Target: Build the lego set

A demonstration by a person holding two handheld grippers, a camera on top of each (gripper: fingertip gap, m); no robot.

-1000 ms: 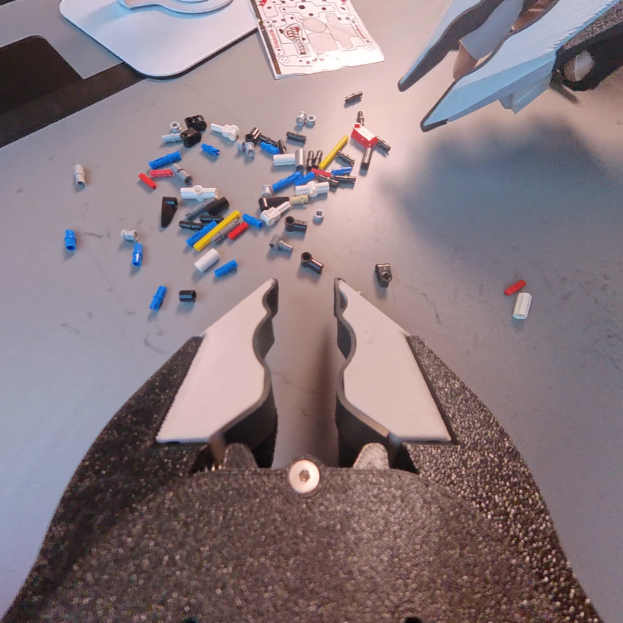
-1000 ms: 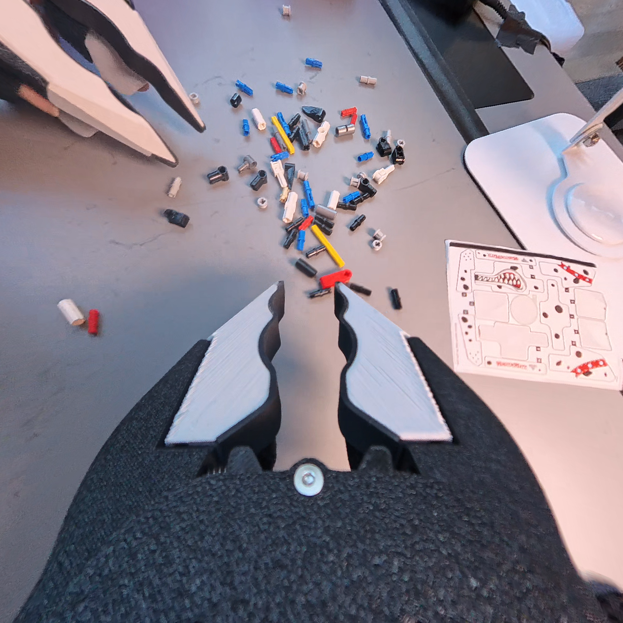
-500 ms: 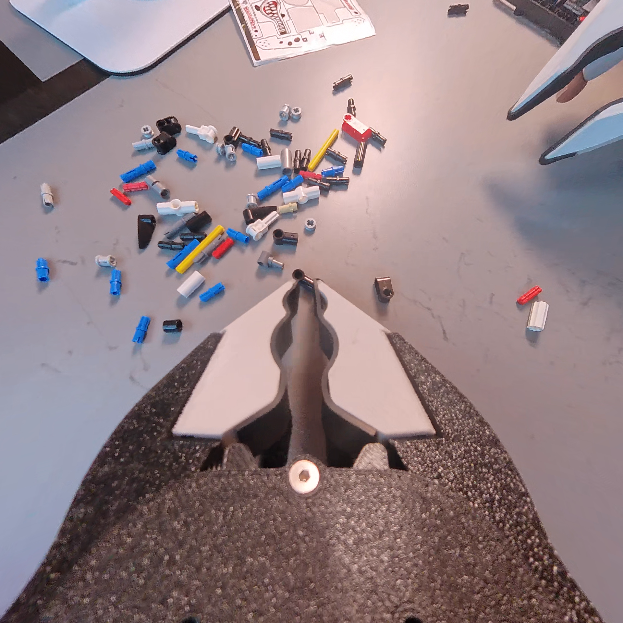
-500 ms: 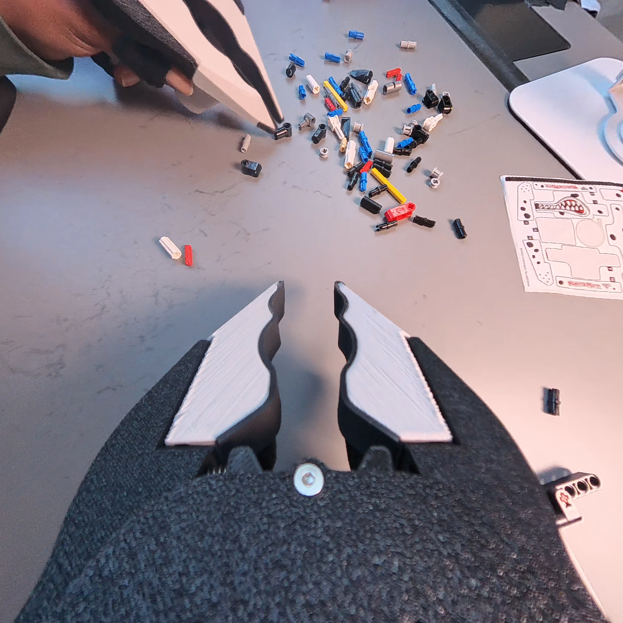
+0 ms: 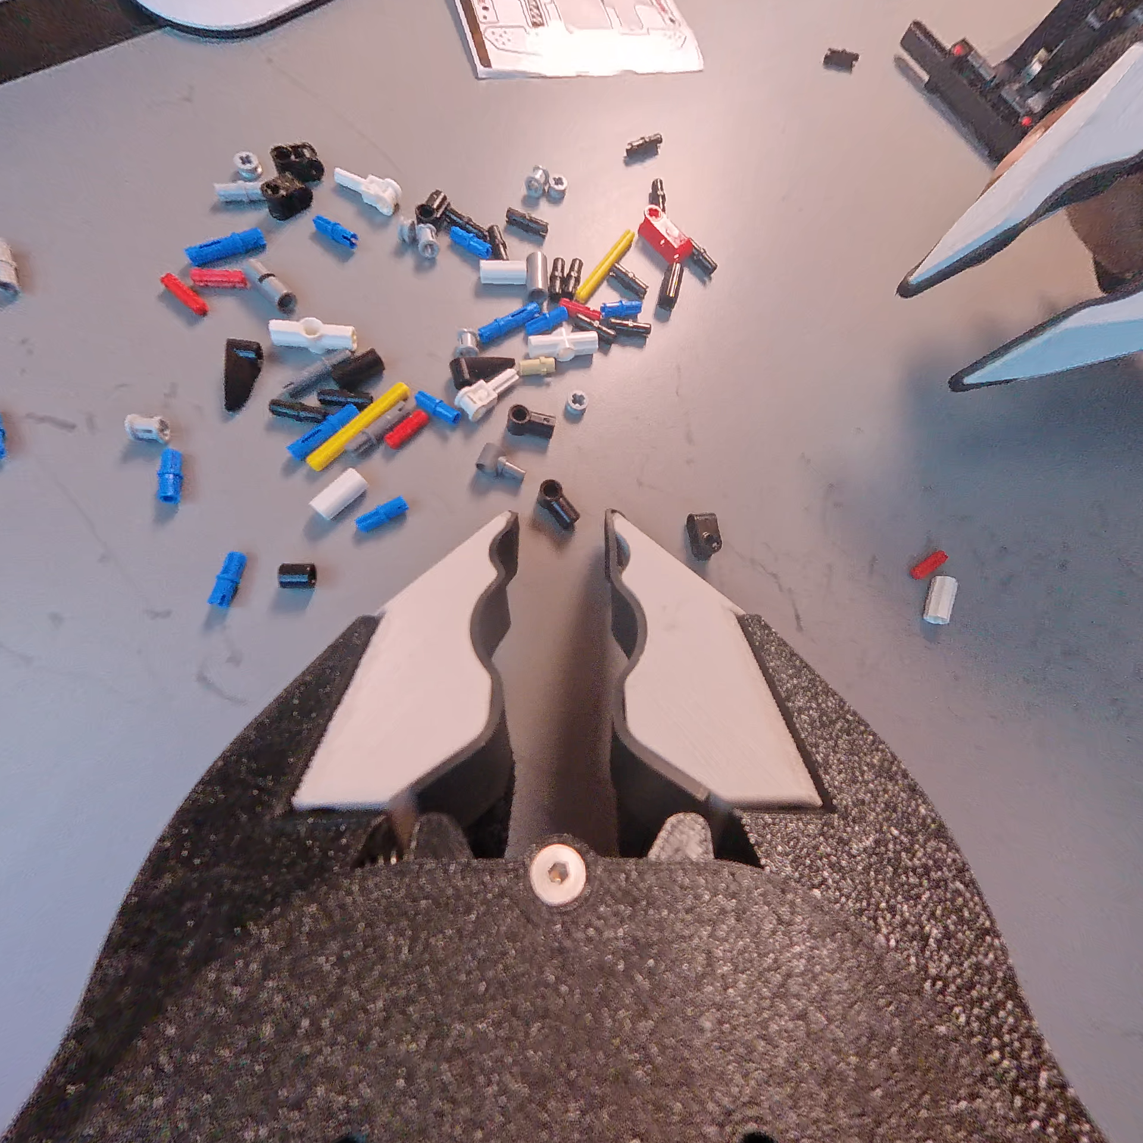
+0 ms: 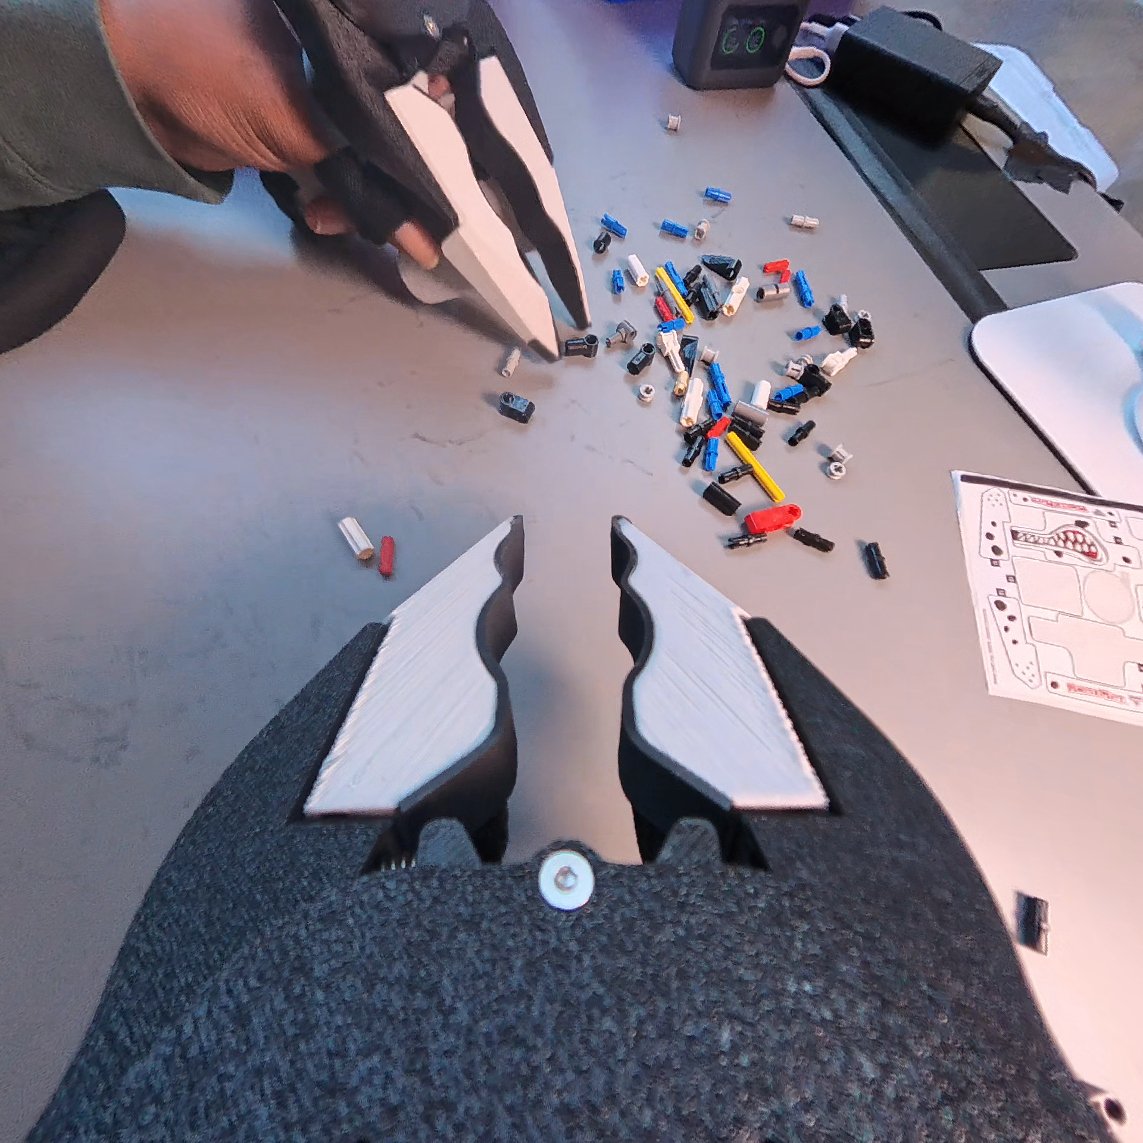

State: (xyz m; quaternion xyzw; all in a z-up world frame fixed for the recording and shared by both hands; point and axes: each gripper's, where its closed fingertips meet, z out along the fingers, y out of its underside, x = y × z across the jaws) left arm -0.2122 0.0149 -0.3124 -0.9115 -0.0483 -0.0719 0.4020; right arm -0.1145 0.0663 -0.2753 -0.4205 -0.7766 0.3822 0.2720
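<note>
Many small Lego pins, axles and connectors in blue, black, white, red and yellow lie scattered on the grey table [image 5: 804,433], and the pile also shows in the right wrist view [image 6: 723,371]. My left gripper [image 5: 561,516] is open and empty, tips down at the table. A small black connector [image 5: 556,502] lies just ahead between its tips; it also shows in the right wrist view [image 6: 581,346]. My right gripper [image 6: 567,522] is open and empty, held above bare table short of the pile. A black partly built assembly [image 5: 965,80] lies at the far right.
A sticker sheet [image 6: 1057,594] lies right of the pile, beside a white stand base [image 6: 1076,383]. A white tube [image 6: 355,537] and a red pin [image 6: 386,555] lie apart on the left. Another black connector [image 5: 703,535] lies near my left tips. A grey device [image 6: 739,43] stands far back. The grippers' ends are close to 12 centimeters from one another. The right tips stand about 6 centimeters off the red pin [image 6: 386,555]. My left wrist view [image 5: 929,563] looks at it from another angle.
My left gripper closed around the black connector half a second ago and has opened again, leaving it on the table. My right gripper has drawn back from the pile.
</note>
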